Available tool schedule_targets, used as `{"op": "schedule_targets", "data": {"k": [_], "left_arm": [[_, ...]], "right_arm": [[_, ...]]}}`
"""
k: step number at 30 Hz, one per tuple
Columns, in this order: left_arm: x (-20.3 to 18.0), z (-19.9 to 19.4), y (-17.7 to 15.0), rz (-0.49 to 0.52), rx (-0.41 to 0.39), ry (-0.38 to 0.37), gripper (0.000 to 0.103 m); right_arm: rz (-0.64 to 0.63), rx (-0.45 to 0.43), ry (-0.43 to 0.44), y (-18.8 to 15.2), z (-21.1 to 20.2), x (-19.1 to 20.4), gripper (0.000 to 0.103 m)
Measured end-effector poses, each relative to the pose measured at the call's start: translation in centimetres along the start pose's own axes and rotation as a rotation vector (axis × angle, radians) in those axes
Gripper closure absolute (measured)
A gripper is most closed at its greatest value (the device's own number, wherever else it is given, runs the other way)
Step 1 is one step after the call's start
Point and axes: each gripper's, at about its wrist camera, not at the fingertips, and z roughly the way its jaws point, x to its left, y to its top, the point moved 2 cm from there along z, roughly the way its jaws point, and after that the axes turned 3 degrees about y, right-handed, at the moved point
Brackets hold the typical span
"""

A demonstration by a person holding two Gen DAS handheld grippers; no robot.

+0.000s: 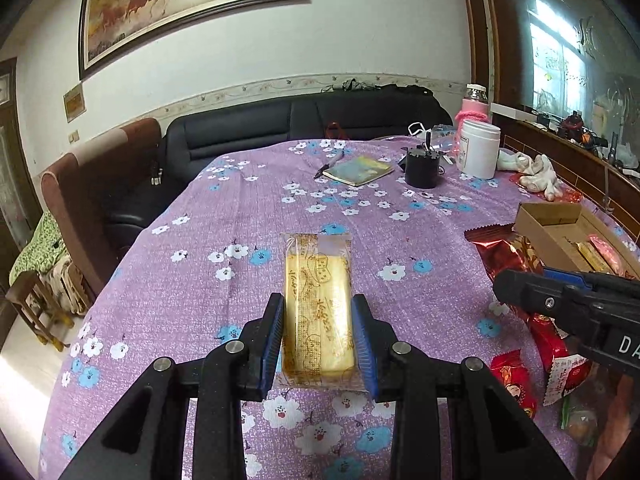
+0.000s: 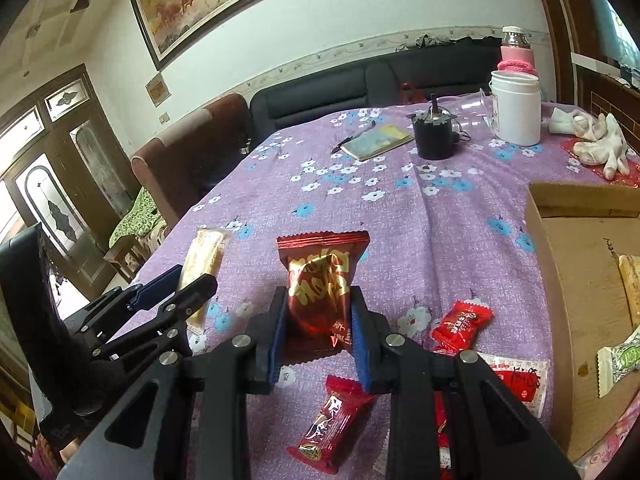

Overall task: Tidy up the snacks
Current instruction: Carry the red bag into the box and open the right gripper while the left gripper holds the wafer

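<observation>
- Tablecloth [image 1: 248, 208], purple with white and blue flowers, covers the table; the cardboard box [image 2: 560, 240] at its right edge serves as landmark for all positions below.
- Left gripper [image 1: 319, 340]: furthest left of the box, blue pads pressed on both long sides of a yellow biscuit pack [image 1: 318, 300], which is held clear of the cloth, its clear wrapper end pointing away from the camera.
- Right gripper [image 2: 319, 332]: between the left gripper and the box, jaws clamped on a dark red foil snack bag [image 2: 320, 280], held upright above the cloth.
- Red wrapped bar [image 2: 332, 424]: on the cloth left of the box, below the right gripper.
- Red candy packet [image 2: 462, 324]: on the cloth just left of the box wall, beside the right gripper.
- Box interior: a yellow pack [image 2: 630, 284] and a white-and-green packet [image 2: 620, 360] lie on the box floor, toward its right side.
- Notebook [image 2: 378, 142], black cup [image 2: 434, 136] and white jar [image 2: 516, 108]: well beyond the box, at the far end of the table.
</observation>
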Motion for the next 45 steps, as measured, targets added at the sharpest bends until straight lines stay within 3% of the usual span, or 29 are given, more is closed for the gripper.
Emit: {"op": "schedule_targets", "data": {"k": [10,20,27,36,45], "left_arm": [[-0.4,-0.5,0.0,0.026,-0.023,0.014,0.068],[-0.4,-0.5,0.0,0.024,-0.023,0.015,0.068],[-0.3,-0.6,0.0,0.020,-0.025,0.005,0.068],[-0.8,-1.8,0.8,-0.036,0.001,-0.112,0.068],[-6.5,-5.1,2.6,0.045,-0.005,-0.205,0.068]], "right_arm": [[-0.019,0.003,0.023,-0.2,0.2,0.6,0.073],[0.044,0.010,0.091,-0.1,0.3,0.1,0.073],[0.034,-0.029,0.045,0.3,-0.5,-0.1,0.073],[0.115,-0.040,0.009,1.3,-2.1,-2.0,0.073],[0.189,-0.067,-0.017,1.9,-7.7,-6.2,0.070]]}}
